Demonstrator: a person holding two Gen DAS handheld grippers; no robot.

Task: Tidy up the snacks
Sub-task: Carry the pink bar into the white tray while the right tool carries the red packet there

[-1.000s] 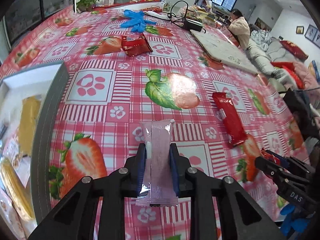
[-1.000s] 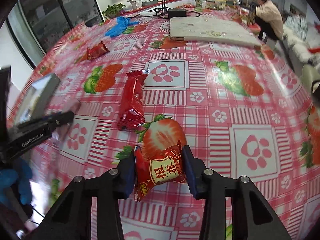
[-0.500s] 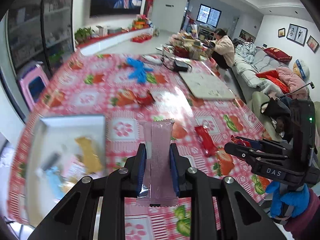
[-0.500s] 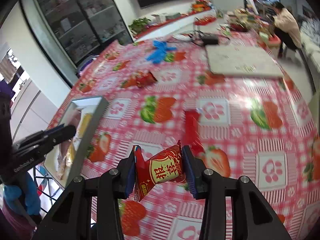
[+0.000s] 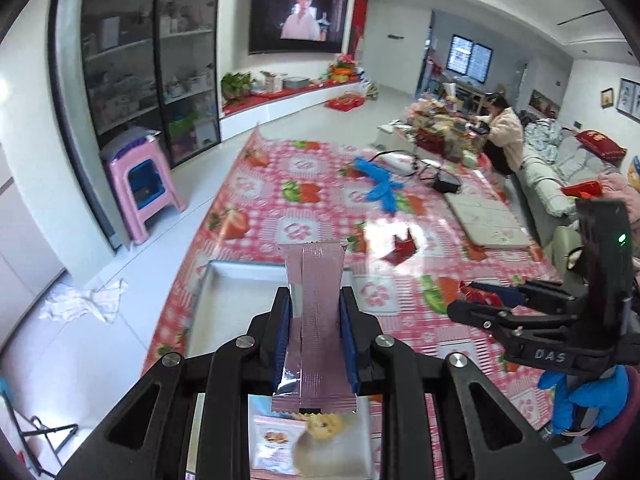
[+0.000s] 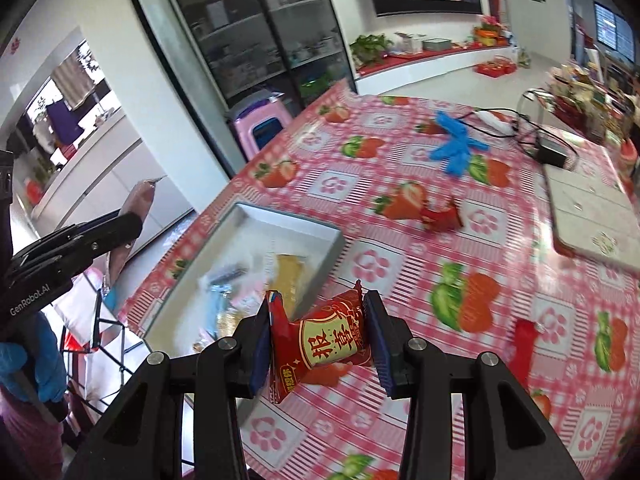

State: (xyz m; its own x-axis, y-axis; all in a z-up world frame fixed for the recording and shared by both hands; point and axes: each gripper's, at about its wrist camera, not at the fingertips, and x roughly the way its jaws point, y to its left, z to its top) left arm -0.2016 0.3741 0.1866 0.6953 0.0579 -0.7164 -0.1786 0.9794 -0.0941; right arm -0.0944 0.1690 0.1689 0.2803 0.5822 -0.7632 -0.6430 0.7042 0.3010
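Above the tray point(image 5: 224, 280), the left claw point(image 5: 314, 332) stays clenched on the pink packet point(image 5: 314, 320), which stands upright between its pads; half a second ago the tray lay off to the left, and now it sits straight under the packet. The right claw point(image 6: 318, 346) still grips the red candy point(image 6: 320, 346), now just beside the tray's near corner rather than over open tabletop point(image 6: 520, 280). Only the right view shows the tray's contents: a yellow bar point(image 6: 288, 276) and blurred packets. It also shows a red wrapper point(image 6: 442, 218) and a red stick point(image 6: 524, 344) lying well apart on the tabletop, and blue gloves point(image 6: 458, 146) farther off.
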